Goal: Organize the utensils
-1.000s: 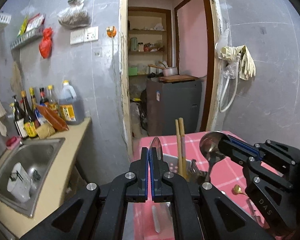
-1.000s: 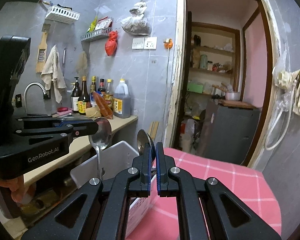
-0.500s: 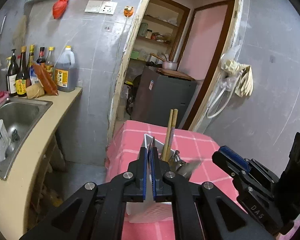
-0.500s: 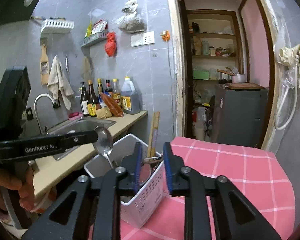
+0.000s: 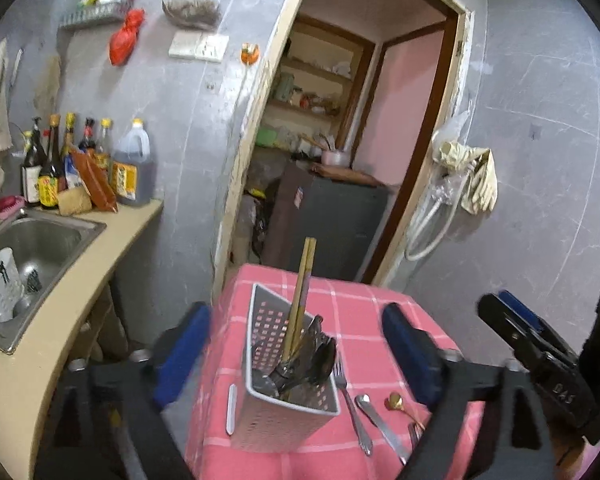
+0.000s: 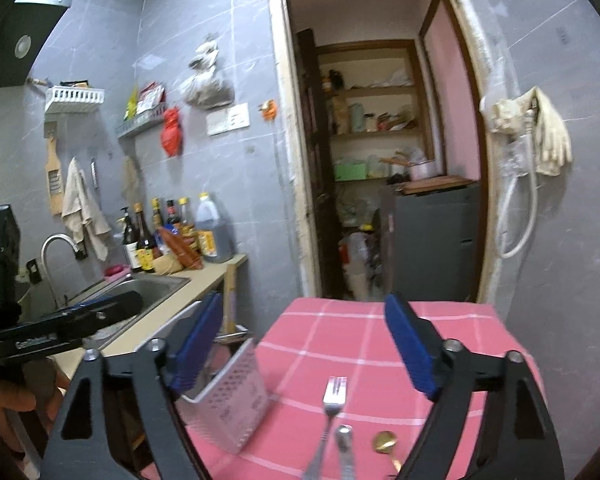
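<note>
Both my tools stand released with nothing between the pads. The jaws of my left gripper (image 5: pixel 296 354) and my right gripper (image 6: pixel 304 350) have just been opening, and the spoons now stand in the white perforated plastic utensil caddy (image 5: pixel 288 420) beside a pair of wooden chopsticks (image 5: pixel 302 292).

What is left lies on the pink checked tablecloth (image 6: pixel 356 332), toward its near edge: a steel fork (image 6: pixel 332 400), a steel spoon handle (image 6: pixel 344 448) just beside it, and a small gold spoon (image 6: pixel 384 442) a little further right. All three run lengthwise away from me — tines pointing at the far edge, handles toward my right tool.

That is the relation the next pick turns on, I judge. The fork sits directly ahead of and below my right gripper, between its spread fingers in the right wrist view, while my left one faces the caddy at the table's left edge. So the right hand is nearer, and its jaws would close across the handle.

Beyond the table's far edge an open doorway (image 6: pixel 380 160) shows shelves; a steel sink (image 5: pixel 32 248) and bottles stand on the counter to the left.
</note>
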Demonstrator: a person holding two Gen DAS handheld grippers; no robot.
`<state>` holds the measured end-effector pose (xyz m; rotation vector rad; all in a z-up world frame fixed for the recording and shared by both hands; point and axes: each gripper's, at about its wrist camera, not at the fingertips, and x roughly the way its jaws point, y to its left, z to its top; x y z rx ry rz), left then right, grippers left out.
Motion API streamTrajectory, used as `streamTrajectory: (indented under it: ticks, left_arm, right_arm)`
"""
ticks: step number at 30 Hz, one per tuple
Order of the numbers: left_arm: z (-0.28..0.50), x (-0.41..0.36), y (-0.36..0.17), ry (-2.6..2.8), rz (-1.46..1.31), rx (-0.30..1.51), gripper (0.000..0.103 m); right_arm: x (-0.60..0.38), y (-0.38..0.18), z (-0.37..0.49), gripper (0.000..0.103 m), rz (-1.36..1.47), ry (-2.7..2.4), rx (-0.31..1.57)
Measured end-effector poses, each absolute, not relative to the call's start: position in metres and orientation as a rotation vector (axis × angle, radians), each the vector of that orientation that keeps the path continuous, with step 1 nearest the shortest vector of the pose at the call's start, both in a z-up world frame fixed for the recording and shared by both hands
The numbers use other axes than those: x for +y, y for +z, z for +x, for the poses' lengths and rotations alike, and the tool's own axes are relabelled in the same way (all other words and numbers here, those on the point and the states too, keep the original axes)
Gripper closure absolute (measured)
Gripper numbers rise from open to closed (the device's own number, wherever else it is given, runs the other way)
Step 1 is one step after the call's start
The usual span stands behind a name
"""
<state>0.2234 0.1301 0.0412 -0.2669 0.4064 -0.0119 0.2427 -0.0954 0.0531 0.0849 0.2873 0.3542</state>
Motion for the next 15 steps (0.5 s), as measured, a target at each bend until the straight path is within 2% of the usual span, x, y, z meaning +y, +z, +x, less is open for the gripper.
streamTrajectory:
  ticks: [2,5,15]
  left_arm:
    - [0.217,0.122,0.043,0.013,-0.257,0.37,0.001]
    - [0.211,0.107,0.042,0.041,-0.23,0.342,0.0]
    - [0.202,0.059,0.026,0.035,-0.165,0.377,0.0]
  right_arm:
    - [-0.107,0.054,0.238,0.009,0.073,0.328,0.279]
    - [-0.123,0.053,0.231,0.001,0.06,0.291,0.274]
    - [-0.168,0.041,0.22,0.001,-0.012,0.209,0.325]
